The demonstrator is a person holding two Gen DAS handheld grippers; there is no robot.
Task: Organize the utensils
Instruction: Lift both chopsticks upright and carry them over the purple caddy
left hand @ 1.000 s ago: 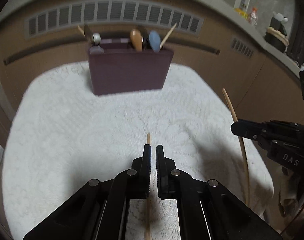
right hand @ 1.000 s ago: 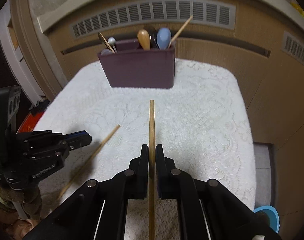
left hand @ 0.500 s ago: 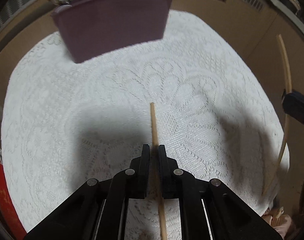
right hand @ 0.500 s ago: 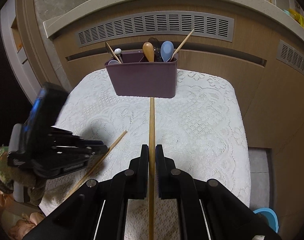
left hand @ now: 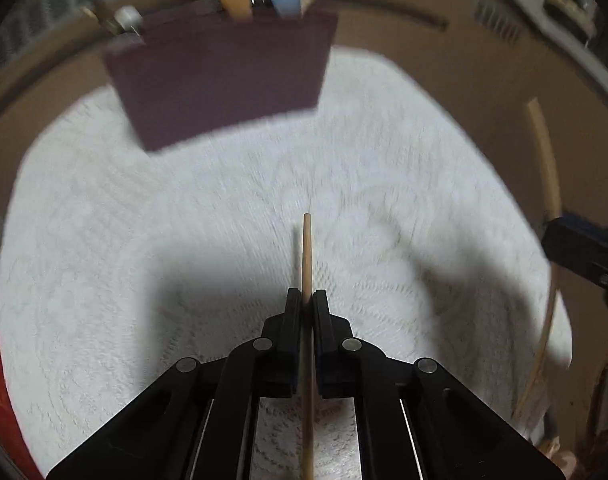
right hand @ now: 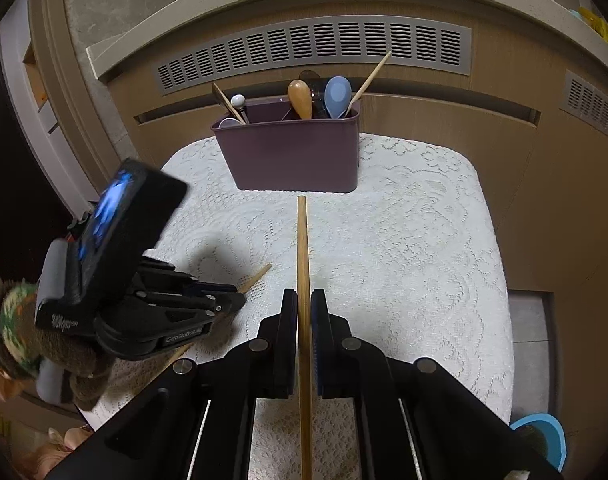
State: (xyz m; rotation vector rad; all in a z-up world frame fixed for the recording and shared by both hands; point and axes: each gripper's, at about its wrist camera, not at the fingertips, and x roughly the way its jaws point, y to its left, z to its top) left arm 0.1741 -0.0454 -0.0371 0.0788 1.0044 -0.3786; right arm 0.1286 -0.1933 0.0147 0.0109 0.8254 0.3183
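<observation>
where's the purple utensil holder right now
In the right wrist view the purple utensil holder stands at the far edge of the white lace cloth, against the wooden cabinet, straight beyond the tip of the right claw's chopstick.

left gripper (right hand: pixel 240 300): we see matte black plastic; flat layered linkage arms; small white lettering along its side, too small for us to read fully
left gripper mount: we see a dark slab-shaped device above it, its face glowing blue; a pale grey block behind
right gripper (right hand: pixel 304 300): we see black fingers (right hand: pixel 290 320) with a blue inner edge on one; round silver screws at the pivots; thin pale strips along the arms
sleeve (right hand: pixel 16 328): we see fuzzy brown fabric; a knitted cuff in green, cream and orange
</observation>
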